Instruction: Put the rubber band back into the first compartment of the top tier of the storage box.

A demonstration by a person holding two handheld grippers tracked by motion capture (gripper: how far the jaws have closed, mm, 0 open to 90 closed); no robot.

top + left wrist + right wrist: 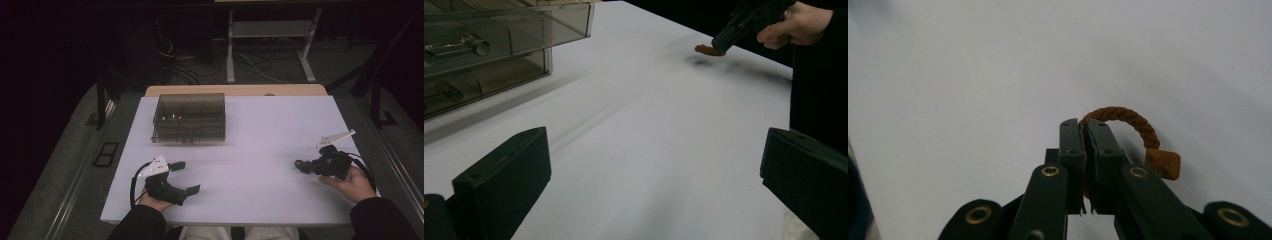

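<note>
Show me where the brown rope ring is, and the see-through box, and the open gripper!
brown rope ring (1128, 117), right gripper view, top of its arc.
see-through box (189, 118), high view, middle of its lid.
left gripper (184, 177), high view, between its open jaws.

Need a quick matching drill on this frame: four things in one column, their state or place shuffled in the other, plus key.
1. left tool
2. right tool
3. brown braided loop
4. smoky clear box

a. clamped between shut jaws
b. jaws wide apart, nothing between them
c. far left of the white table, lid down
d. shut on a cord

Pairs: 1-b, 2-d, 3-a, 4-c
</note>
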